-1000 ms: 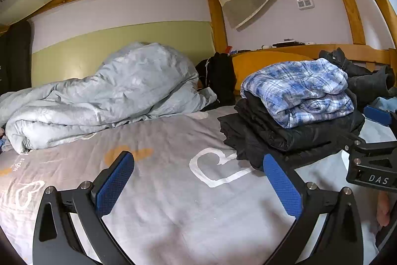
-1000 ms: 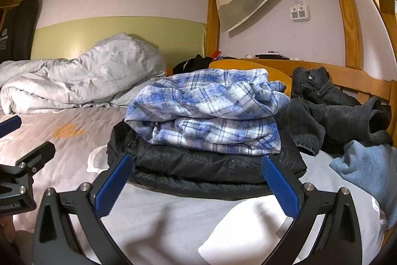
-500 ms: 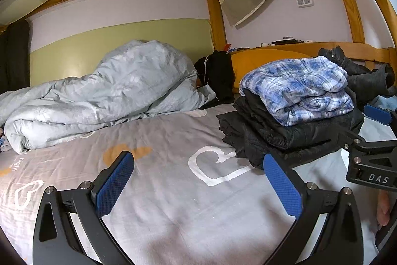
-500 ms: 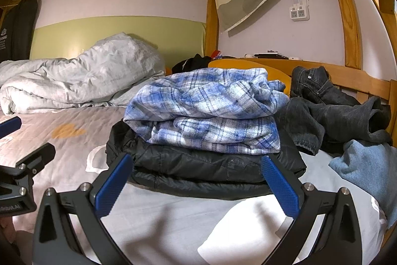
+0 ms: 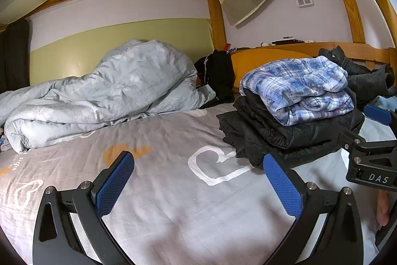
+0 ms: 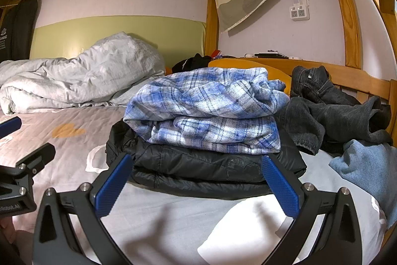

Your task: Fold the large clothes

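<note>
A folded blue plaid shirt lies on top of a folded black jacket on the bed; the stack also shows in the left wrist view, plaid shirt over black jacket. My right gripper is open and empty just in front of the stack, above the sheet. My left gripper is open and empty over the grey heart-print sheet, left of the stack. Unfolded dark jeans and a light blue garment lie right of the stack.
A crumpled grey duvet lies at the back left. A black bag and an orange pillow sit by the wooden bedpost. A wooden rail bounds the right side. A power strip hangs on the wall.
The left wrist view has drifted slightly, the stack now sitting a little further left and lower. The right gripper has barely moved. Both grippers stay open.
</note>
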Motion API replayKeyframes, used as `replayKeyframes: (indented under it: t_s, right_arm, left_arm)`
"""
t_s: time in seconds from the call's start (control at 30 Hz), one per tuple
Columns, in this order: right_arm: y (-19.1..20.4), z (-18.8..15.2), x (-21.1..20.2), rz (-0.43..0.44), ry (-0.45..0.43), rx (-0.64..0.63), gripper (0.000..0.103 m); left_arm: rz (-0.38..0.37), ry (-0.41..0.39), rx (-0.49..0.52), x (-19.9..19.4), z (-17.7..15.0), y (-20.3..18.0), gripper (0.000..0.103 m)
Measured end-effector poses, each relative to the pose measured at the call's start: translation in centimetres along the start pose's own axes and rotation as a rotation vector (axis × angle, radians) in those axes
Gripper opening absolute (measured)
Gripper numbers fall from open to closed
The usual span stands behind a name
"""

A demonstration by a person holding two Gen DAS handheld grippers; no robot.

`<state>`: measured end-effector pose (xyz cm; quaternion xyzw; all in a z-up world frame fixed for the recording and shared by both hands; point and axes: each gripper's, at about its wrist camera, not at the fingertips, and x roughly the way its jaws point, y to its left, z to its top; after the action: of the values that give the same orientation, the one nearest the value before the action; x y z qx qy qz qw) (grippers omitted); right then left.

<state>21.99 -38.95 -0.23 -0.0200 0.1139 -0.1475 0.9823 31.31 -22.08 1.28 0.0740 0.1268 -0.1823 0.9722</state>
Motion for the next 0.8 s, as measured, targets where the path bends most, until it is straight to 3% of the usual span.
replayKeyframes:
  t_s: [0.8]
  right_arm:
    - [-0.05,0.04,0.36,-0.002,0.012,0.006,0.103]
  left_arm:
    - [0.000,0.000,-0.003,-0.01,-0.09,0.02,0.103]
